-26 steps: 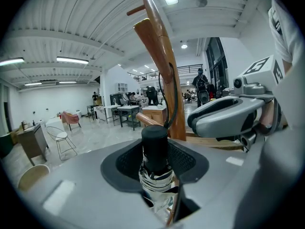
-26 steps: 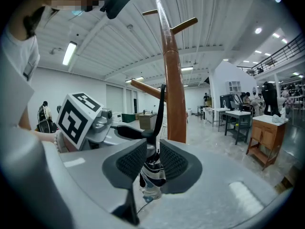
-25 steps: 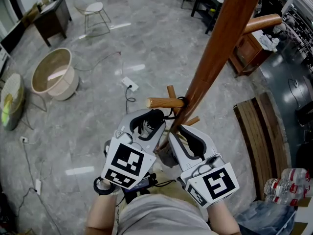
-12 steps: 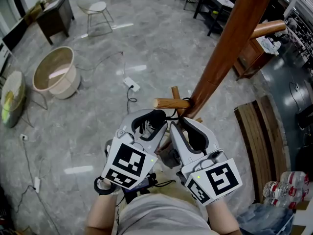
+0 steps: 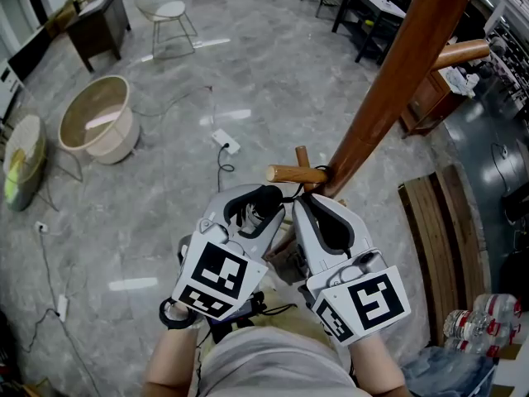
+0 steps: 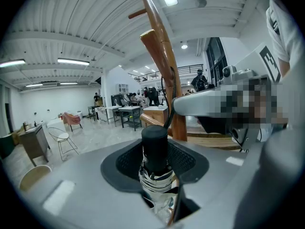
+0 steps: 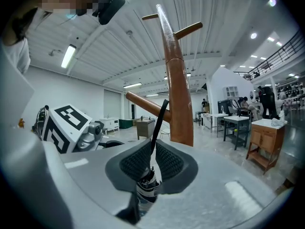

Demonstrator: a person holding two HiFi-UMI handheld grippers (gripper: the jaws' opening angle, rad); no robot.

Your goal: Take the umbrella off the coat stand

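Observation:
The brown wooden coat stand [image 5: 388,81] leans across the head view, with a short peg [image 5: 291,173] just beyond both grippers. The folded umbrella's black handle [image 6: 155,147] stands upright between the pads of my left gripper [image 5: 263,198], which is shut on it. Its thin black strap [image 7: 158,123] runs from the peg [image 7: 145,106] down into my right gripper [image 7: 151,154]. Those jaws have just been closing and now pinch the strap. The umbrella's silver-white folds [image 7: 147,187] show below the pads. In the head view the grippers hide most of the umbrella.
A round beige tub [image 5: 95,122], a wire chair [image 5: 169,15] and a dark cabinet [image 5: 99,27] stand on the grey floor at the left. A power strip [image 5: 227,145] with cables lies ahead. A slatted wooden bench [image 5: 438,238] and water bottles [image 5: 488,313] are at the right.
My right gripper has crept up toward the peg and its jaws have narrowed onto the strap. The left gripper has held still on the umbrella handle.

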